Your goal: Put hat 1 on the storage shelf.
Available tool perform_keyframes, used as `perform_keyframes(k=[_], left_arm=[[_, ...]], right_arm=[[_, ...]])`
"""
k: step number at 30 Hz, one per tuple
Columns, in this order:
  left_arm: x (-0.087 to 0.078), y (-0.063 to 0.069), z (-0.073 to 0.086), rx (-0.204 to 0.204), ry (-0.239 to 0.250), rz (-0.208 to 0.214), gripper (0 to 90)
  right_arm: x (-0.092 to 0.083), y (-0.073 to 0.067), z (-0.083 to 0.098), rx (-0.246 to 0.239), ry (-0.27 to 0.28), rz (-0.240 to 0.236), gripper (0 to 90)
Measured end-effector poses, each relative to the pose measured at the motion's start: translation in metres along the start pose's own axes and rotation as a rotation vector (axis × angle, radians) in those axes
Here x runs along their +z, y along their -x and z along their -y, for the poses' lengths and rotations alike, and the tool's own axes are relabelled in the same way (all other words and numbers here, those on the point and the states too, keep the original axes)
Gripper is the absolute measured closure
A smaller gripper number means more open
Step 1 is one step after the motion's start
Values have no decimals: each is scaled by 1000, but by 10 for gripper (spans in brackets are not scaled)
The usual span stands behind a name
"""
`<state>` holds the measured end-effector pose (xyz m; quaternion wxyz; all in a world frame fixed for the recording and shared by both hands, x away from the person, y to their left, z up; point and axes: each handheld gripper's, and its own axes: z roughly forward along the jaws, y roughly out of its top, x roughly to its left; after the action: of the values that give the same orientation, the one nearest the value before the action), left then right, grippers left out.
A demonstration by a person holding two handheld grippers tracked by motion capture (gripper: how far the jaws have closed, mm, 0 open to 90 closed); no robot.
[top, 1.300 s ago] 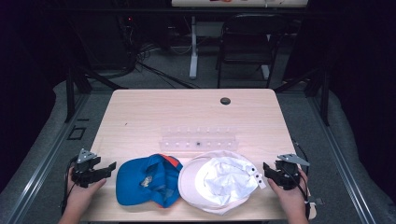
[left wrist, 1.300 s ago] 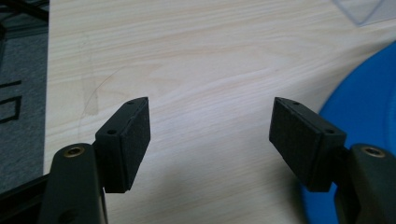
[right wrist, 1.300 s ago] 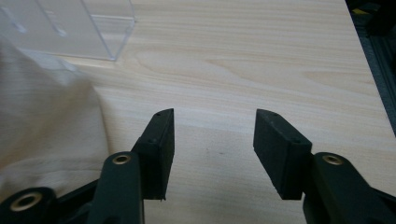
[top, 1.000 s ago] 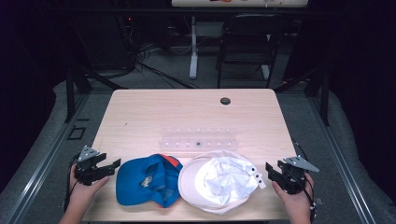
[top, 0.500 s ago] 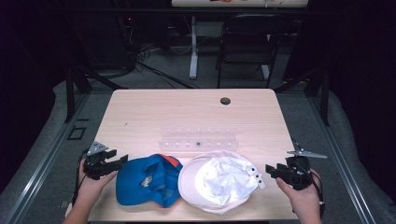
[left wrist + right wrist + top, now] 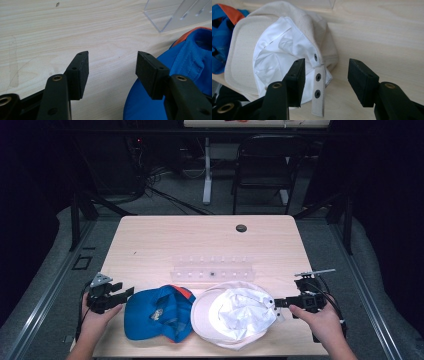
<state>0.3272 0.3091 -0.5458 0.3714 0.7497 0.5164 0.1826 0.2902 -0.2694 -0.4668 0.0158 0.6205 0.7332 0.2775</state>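
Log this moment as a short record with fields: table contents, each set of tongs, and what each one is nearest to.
table: light wood, with a small dark round piece near its far edge
blue cap: near edge, left of centre, lying inside up
white cap: beside it on the right, inside up, snap strap loose
clear plastic rack: behind the caps
left tongs: open, holding nothing, one jaw by the blue cap's edge
right tongs: open, jaws either side of the snap strap, not closed on it
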Motion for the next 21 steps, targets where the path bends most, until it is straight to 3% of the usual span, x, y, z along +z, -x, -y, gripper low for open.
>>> perform_keyframes(k=[4,11,14,21], left_arm=[[-1,-2,2,1,-8,4,442],[-3,-3,5,-3,-7,1,443],[-3,-4,6,-2,-5,1,443],[-4,-3,6,-1,-7,-3,446]], right_arm=[[12,2,-1,22,-33,-5,486],[36,14,2,105,-101,-87,513],[41,14,3,153,-99,-121,532],[49,10,5,133,-149,-124,627]])
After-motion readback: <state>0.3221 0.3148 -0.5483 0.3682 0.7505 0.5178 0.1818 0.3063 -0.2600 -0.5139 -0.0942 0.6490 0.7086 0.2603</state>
